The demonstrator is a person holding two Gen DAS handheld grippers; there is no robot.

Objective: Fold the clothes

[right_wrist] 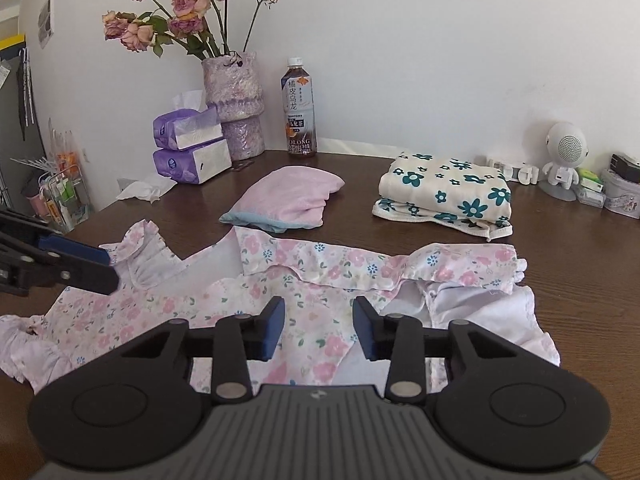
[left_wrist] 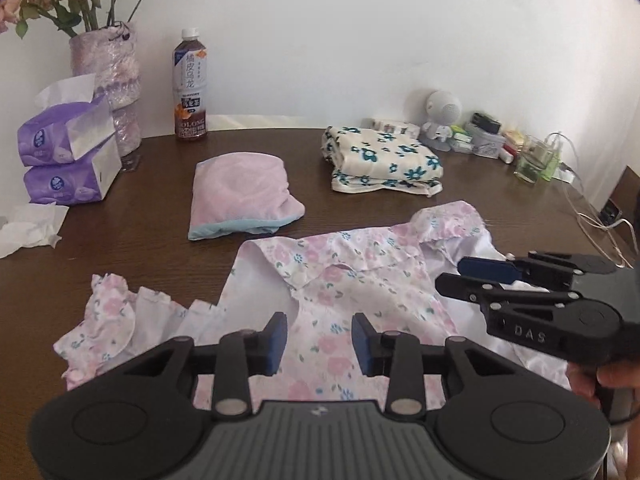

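While both tongs hover empty and parted, the floral garment (right_wrist: 312,292) lies spread on the worktop (right_wrist: 568,248) just beyond them, long axis left to right.
Left tongs (left_wrist: 319,338) sit nearer its left sleeve, right tongs (right_wrist: 320,330) nearer its turned-back white right side; only the right view shows the whole left sleeve.

Pink-flowered white garment (right_wrist: 312,288), plain pink bundle (right_wrist: 288,200), teal-flowered cream stack (right_wrist: 444,196), dark brown table (right_wrist: 580,260)

Brown table (right_wrist: 580,264) under 3 garments (right_wrist: 312,280)
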